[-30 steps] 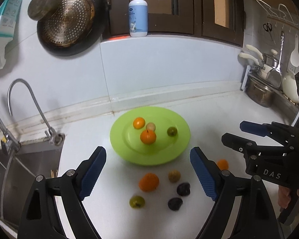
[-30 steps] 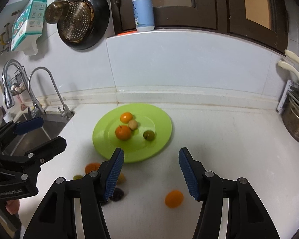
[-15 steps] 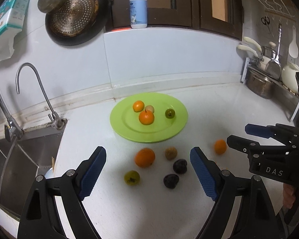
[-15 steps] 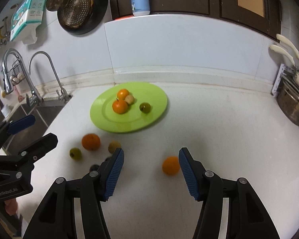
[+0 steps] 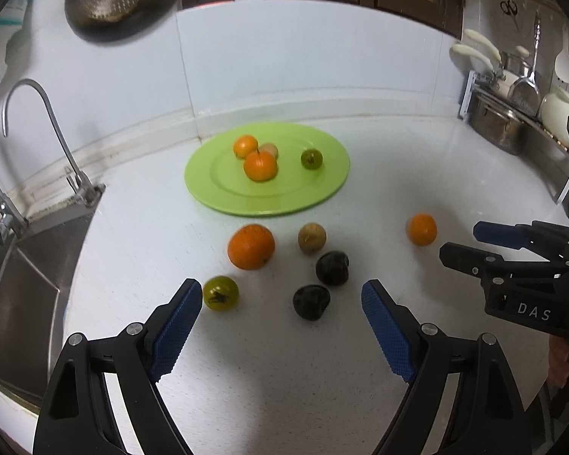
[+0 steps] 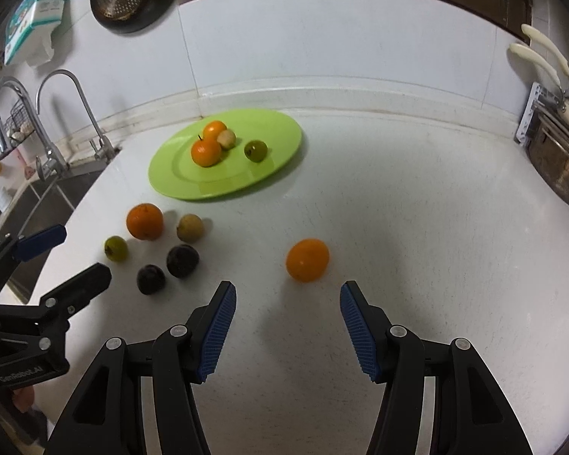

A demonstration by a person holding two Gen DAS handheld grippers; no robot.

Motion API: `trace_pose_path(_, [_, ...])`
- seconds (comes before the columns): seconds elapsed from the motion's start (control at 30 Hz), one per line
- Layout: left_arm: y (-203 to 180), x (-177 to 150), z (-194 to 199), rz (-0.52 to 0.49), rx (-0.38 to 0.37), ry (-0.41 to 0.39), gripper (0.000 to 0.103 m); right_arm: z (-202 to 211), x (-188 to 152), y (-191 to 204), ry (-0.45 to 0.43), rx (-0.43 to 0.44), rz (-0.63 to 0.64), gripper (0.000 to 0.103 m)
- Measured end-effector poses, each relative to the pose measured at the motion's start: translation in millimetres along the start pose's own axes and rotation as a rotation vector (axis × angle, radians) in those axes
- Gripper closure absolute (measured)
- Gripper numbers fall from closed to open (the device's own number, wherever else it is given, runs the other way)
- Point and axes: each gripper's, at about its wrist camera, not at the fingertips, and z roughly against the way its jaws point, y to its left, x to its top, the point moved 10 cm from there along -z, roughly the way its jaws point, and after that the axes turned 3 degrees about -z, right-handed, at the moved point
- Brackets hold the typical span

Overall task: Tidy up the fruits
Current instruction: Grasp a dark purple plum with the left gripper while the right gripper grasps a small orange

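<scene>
I had 4 fruits on the green plate [image 6: 284, 151] and 6 loose on the surface [image 6: 417, 227]. Both hand-held grippers, left [image 5: 282, 324] and right [image 6: 288, 313], were spread and empty. Next, I judged, the right should pinch the lone orange [image 6: 307, 259] at frame centre.

The left gripper [image 5: 282, 326] is pointing steeply downward, with its jaws standing wide apart and nothing between the blue pads [image 5: 175, 331]. The right gripper [image 6: 288, 328] is pointing downward at a similar angle, with its jaws standing apart at a narrower spacing and gripping nothing. Both grippers are hanging above the surface without touching it. In the left wrist view, the right gripper [image 5: 470, 244] is showing at the right edge, side on, its fingers parted. A hand [image 5: 559, 360] is gripping its handle. In the right wrist view, the left gripper [image 6: 72, 258] is showing at the left edge.
</scene>
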Motion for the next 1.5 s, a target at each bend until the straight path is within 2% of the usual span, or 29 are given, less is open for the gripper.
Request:
trace_pose_path(0.23, [-2,-10,-21,0.000,-0.005,0.057,0.019,-18,-9,-5,0.048,0.002,0.000,0.045])
trace_pose_path(0.4, [-5,-14,-31,-0.006,-0.019,0.083,0.026,-28,-11,-9,0.067,0.006,0.000,0.045])
trace_pose_path(0.7, [-7,-16,-45,0.011,-0.059,0.118,0.044,-40,-3,-9,0.065,0.019,0.010,0.046])
trace_pose_path(1.13, [-18,-17,-50,0.017,-0.137,0.133,0.074,-58,3,-9,0.079,0.030,0.019,0.060])
trace_pose_path(1.27, [-19,-17,-50,0.012,-0.133,0.130,0.074,-59,4,-11,0.075,0.031,0.019,0.069])
trace_pose_path(1.5, [-17,-16,-46,0.012,-0.134,0.119,0.075,-57,4,-8,0.059,0.038,0.020,0.070])
